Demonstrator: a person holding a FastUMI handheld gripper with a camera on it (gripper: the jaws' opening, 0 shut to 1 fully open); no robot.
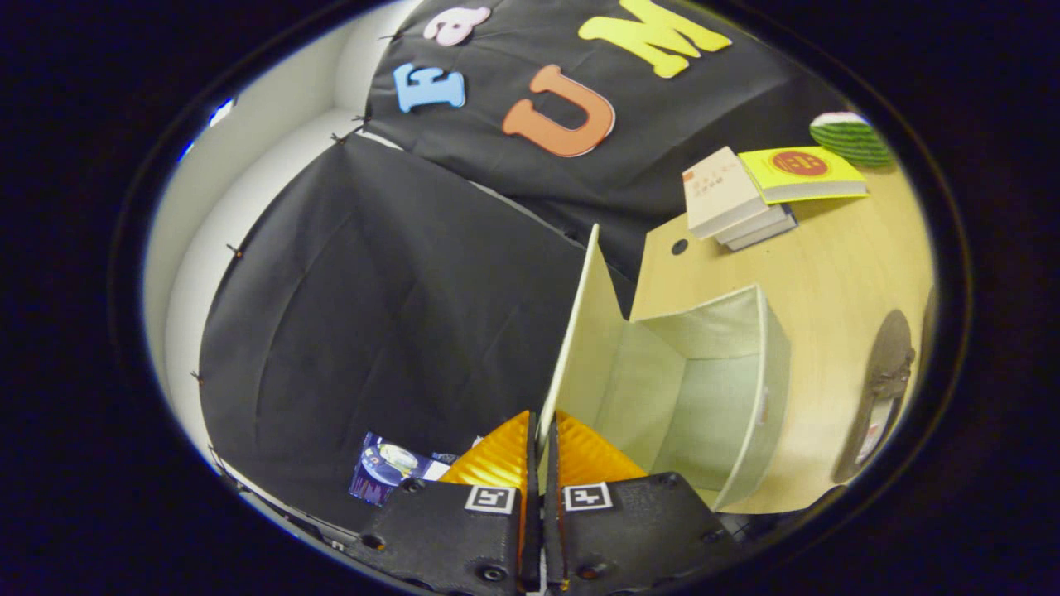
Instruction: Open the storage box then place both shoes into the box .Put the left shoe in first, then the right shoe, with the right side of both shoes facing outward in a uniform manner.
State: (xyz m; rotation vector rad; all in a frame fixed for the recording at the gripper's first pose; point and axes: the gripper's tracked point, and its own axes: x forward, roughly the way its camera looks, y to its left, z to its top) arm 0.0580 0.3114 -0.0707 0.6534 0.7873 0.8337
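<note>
The tool (542, 451) has its two fingers closed almost fully together, pinching the thin edge of the pale cream lid flap (580, 331) of the open, pale green fabric storage box (704, 389), and the flap now stands nearly upright. The box sits on the light wooden surface (836, 273) and looks empty inside. One dark brown shoe (882, 389) lies on the surface just beyond the far wall of the box. I think the main danger is the flap: if the tool lets it go too early, it may fall back and cover the opening. Pulling it further could also drag or tip the light box, because nothing holds it down. The stack of books (745, 199) stands well apart, so it should not disturb.
</note>
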